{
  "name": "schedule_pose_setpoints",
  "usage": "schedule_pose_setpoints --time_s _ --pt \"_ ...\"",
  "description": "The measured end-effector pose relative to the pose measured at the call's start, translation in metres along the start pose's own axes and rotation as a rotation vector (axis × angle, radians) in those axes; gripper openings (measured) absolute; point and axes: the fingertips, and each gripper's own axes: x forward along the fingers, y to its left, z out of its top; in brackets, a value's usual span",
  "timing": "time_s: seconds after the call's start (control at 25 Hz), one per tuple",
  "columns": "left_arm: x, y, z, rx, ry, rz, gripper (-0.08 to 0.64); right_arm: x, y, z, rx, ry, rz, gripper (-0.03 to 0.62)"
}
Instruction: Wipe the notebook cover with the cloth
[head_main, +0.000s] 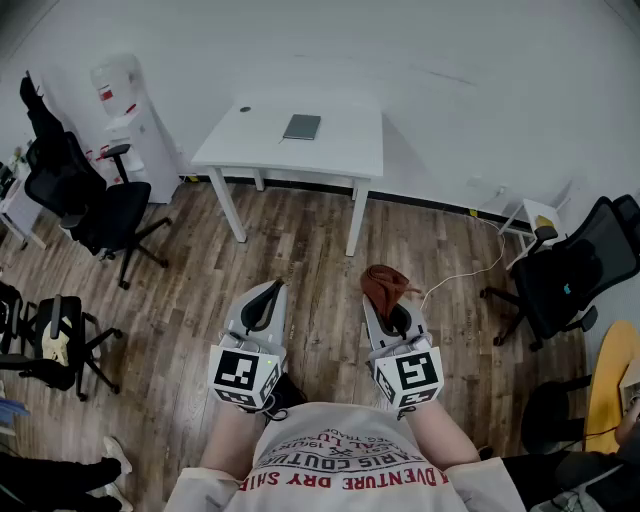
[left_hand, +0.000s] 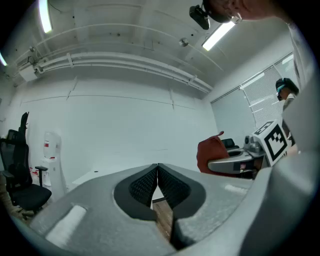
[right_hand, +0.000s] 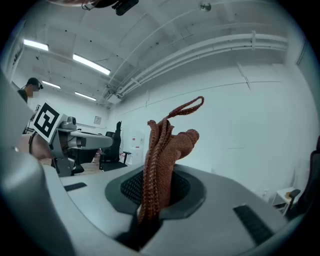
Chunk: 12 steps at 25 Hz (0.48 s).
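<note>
A grey notebook (head_main: 302, 127) lies on the white table (head_main: 340, 150) far ahead of me. A rust-brown cloth (head_main: 386, 283) sticks up out of my right gripper (head_main: 393, 310), whose jaws are shut on it; in the right gripper view the cloth (right_hand: 162, 155) rises bunched between the pads. My left gripper (head_main: 263, 300) is held beside it over the wood floor, jaws shut with nothing between them, the pads (left_hand: 150, 186) touching in the left gripper view. Both grippers are well short of the table.
Black office chairs stand at the left (head_main: 85, 200) and right (head_main: 575, 270). A water dispenser (head_main: 125, 115) stands by the wall left of the table. A white cable (head_main: 470, 268) trails across the floor. A small white side table (head_main: 535, 215) sits at the right wall.
</note>
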Motion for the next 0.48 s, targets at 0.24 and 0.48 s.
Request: schedule_pose_setpoints --time_s 0.24,0.48 --pt "0.0018 -0.0002 -0.0019 -0.009 0.003 -0.002 0.009 0.0011 0.0000 -0.0033 -0.005 0.013 0.005 0.066" --pt "0.0048 -0.0005 -0.0090 -0.009 0.021 -0.016 0.009 0.0063 -0.0008 -0.0086 0.024 0.017 0.007 0.066"
